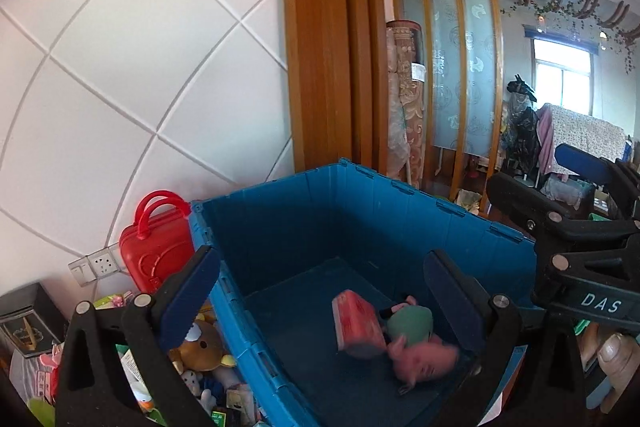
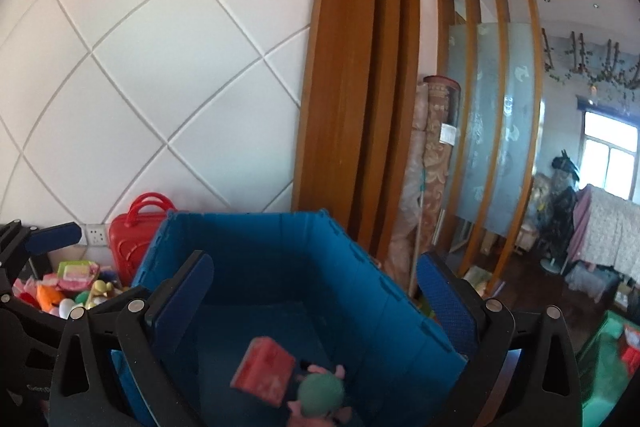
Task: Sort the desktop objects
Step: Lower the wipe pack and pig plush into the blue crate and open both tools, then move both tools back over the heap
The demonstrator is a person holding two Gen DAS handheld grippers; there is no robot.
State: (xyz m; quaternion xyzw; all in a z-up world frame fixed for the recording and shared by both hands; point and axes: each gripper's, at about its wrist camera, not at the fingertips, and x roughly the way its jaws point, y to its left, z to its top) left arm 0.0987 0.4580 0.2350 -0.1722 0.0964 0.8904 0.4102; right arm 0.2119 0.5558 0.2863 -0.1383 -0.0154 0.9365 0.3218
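Two items in blue crate (image 1: 460,227): red pack (image 1: 357,323), pig plush (image 1: 416,341).

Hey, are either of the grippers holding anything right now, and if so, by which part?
Nothing is held. The left gripper and right gripper are both open over the blue crate; the red packet and pig plush lie inside it.

Both grippers hover side by side, the left gripper (image 1: 320,291) and the right gripper (image 2: 316,291) each with fingers spread wide and nothing between the blue pads (image 1: 192,291).
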